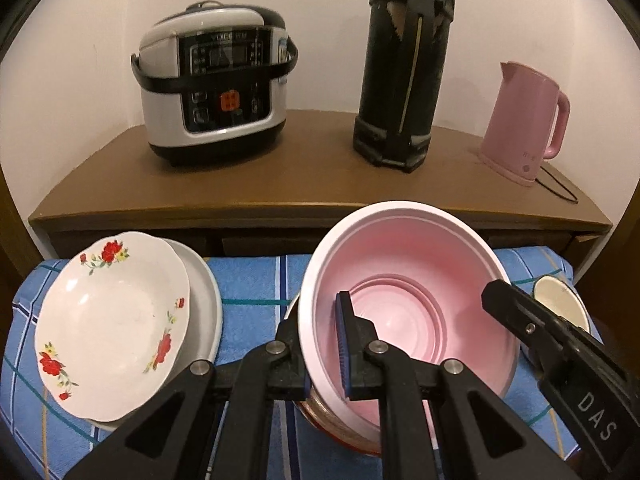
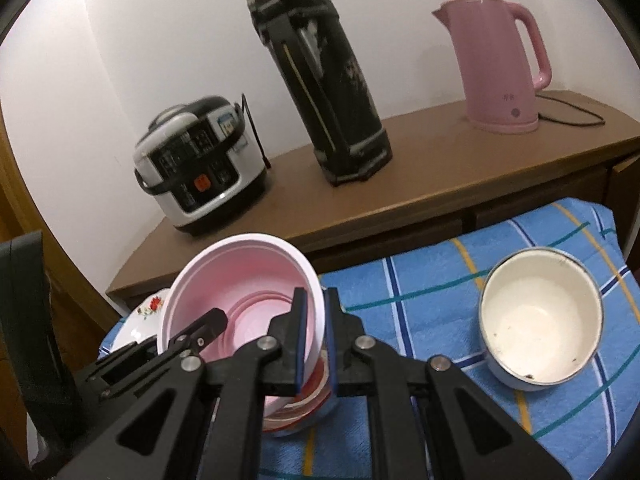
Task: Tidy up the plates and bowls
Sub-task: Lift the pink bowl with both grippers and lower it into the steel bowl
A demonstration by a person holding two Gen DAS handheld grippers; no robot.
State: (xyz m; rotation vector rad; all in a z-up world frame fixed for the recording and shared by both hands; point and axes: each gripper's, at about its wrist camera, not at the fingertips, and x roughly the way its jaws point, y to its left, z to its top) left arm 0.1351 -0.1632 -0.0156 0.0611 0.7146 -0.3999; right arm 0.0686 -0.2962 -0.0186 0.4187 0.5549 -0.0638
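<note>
A pink plastic bowl (image 1: pixel 404 280) (image 2: pixel 248 276) sits nested on a red-rimmed bowl (image 2: pixel 312 400) on the blue checked cloth (image 1: pixel 256 280). My left gripper (image 1: pixel 320 344) is shut on the pink bowl's left rim, one finger inside and one outside. My right gripper (image 2: pixel 316 340) is shut on its right rim; it shows in the left wrist view (image 1: pixel 516 312). A white plate with red flowers (image 1: pixel 112 320) lies tilted on another white plate (image 1: pixel 204 300) at the left. A white enamel bowl (image 2: pixel 540 320) stands alone at the right.
A brown wooden cabinet (image 1: pixel 312 176) stands behind the cloth. On it are a silver rice cooker (image 1: pixel 216 84), a black thermos (image 1: pixel 404 64) and a pink electric kettle (image 1: pixel 524 120) with a cord.
</note>
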